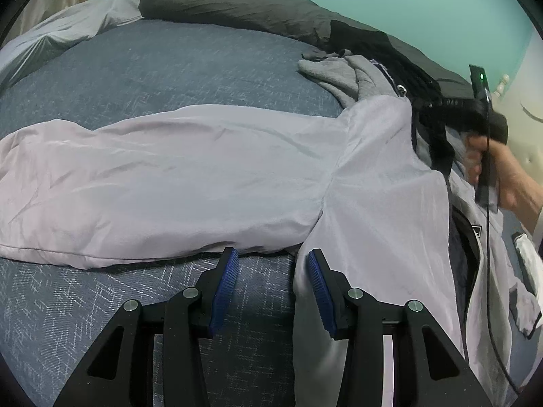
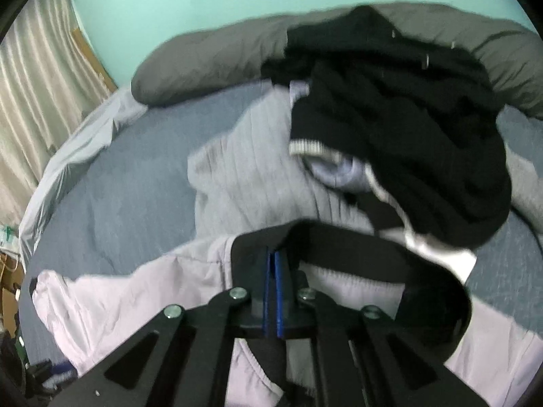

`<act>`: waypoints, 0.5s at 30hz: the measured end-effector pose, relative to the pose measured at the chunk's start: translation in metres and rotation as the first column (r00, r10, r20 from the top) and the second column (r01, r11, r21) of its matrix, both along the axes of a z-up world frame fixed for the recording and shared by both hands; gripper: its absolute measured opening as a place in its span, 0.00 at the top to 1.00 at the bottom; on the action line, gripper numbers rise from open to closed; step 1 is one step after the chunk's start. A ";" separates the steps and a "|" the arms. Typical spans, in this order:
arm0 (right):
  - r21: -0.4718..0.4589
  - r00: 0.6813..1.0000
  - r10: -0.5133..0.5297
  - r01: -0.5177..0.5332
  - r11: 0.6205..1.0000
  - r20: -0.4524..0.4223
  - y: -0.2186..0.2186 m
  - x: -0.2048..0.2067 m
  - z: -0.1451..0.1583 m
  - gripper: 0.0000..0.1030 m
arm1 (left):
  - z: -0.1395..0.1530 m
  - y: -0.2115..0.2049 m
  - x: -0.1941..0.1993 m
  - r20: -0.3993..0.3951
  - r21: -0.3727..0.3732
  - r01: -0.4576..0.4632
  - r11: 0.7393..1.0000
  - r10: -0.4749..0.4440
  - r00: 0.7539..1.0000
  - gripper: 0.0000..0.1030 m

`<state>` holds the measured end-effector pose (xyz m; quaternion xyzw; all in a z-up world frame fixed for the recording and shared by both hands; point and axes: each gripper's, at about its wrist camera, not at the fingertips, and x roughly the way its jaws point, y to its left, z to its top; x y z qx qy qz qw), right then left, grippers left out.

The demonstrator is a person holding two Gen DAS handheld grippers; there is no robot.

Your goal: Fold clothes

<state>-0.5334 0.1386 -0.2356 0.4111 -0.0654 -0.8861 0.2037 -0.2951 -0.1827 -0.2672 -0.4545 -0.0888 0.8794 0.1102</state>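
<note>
Spread wide with nothing between its blue pads, the left gripper (image 1: 271,271) hovers at the near edge of a pale lilac jacket (image 1: 210,169), about where sleeve meets body, while the right gripper (image 2: 274,271) is pinched tight on the jacket's black collar band (image 2: 339,237). The jacket lies across a blue-grey bedspread (image 1: 135,68), one sleeve stretched flat to the left; a grey knit garment (image 2: 244,169) and a black knit one (image 2: 407,135) are heaped behind it near a dark pillow (image 1: 220,0). The step looks like straightening the jacket for a fold: the collar should be held taut rather than hauled, and the left jaws would do well to bite only the jacket's edge, not the bedspread under it. A small dark patch on the jacket front (image 1: 476,229) may be a label; no writing is legible anywhere.
</note>
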 end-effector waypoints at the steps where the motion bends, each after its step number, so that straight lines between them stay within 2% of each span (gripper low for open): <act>1: 0.003 1.000 -0.005 0.005 1.000 -0.005 -0.001 -0.003 0.002 0.98 | 0.000 0.000 0.000 0.000 0.001 -0.001 1.000 0.001 1.000 0.55; 5: 0.006 1.000 -0.022 0.022 1.000 -0.020 -0.004 -0.011 0.007 0.98 | -0.001 0.001 -0.001 0.001 0.000 0.001 1.000 -0.001 1.000 0.55; 10: 0.011 0.998 -0.051 0.051 0.999 0.039 -0.007 -0.020 -0.006 0.97 | -0.002 0.000 -0.001 0.004 0.003 0.000 1.000 0.000 1.000 0.55; 12: -0.005 0.996 -0.054 0.055 0.998 0.064 -0.003 -0.020 -0.010 0.94 | -0.002 0.000 -0.001 0.003 0.005 0.000 1.000 0.000 1.000 0.55; 13: -0.020 0.996 -0.050 0.051 0.998 0.073 0.001 -0.018 -0.011 0.90 | -0.002 0.000 -0.001 0.004 0.006 0.001 1.000 -0.001 1.000 0.55; 15: -0.048 0.995 -0.041 0.046 0.998 0.090 0.008 -0.015 -0.014 0.69 | -0.002 0.000 -0.001 0.005 0.007 0.002 1.000 -0.002 1.000 0.55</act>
